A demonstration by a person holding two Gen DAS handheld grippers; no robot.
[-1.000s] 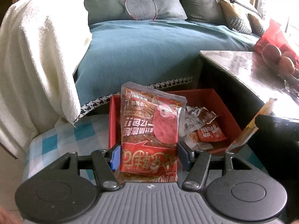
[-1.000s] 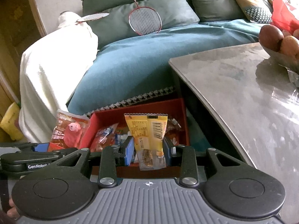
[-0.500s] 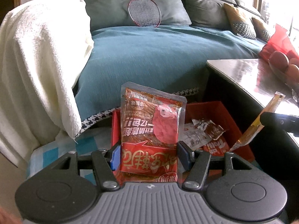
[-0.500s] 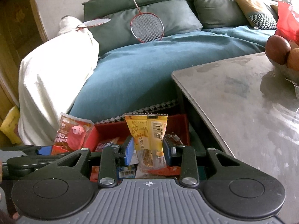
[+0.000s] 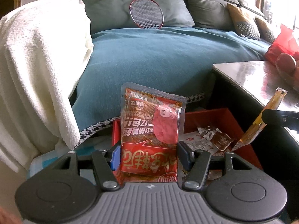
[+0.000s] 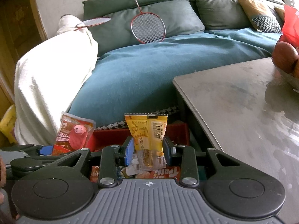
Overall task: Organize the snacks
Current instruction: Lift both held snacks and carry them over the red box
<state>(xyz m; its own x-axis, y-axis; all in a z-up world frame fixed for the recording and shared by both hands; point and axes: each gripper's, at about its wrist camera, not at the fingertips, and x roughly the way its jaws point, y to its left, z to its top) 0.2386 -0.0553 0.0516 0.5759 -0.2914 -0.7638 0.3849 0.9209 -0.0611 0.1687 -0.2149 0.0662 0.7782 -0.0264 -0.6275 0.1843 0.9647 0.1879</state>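
Nearest, left gripper, both blue pads pressed on the lower sides of a red snack packet, pinched upright with its print upside down and a pink cartoon figure on the face. Directly behind and below that packet, a red box, open-topped, on the floor. Inside the red box, loose wrappers, among them a brown crinkled one and a white one beside it.

At the box's right side, right gripper, pads squeezed tight on a yellow snack packet, held upright with barcode and sawtooth top edge facing the camera. Above the box in both views, neither packet touching it. In the right wrist view, more red wrappers visible under the yellow packet, over the near part of the box.

Just right of the box, a dark table with a glossy grey top. On the table's far right edge, a bowl of reddish fruit and a red bag behind it.

Beyond the box, a teal throw with a houndstooth hem over the sofa seat. Left of the box, a white towel draped over the sofa arm. Farthest back, grey cushions with two red-framed badminton rackets leaning on them, and patterned pillows far right.
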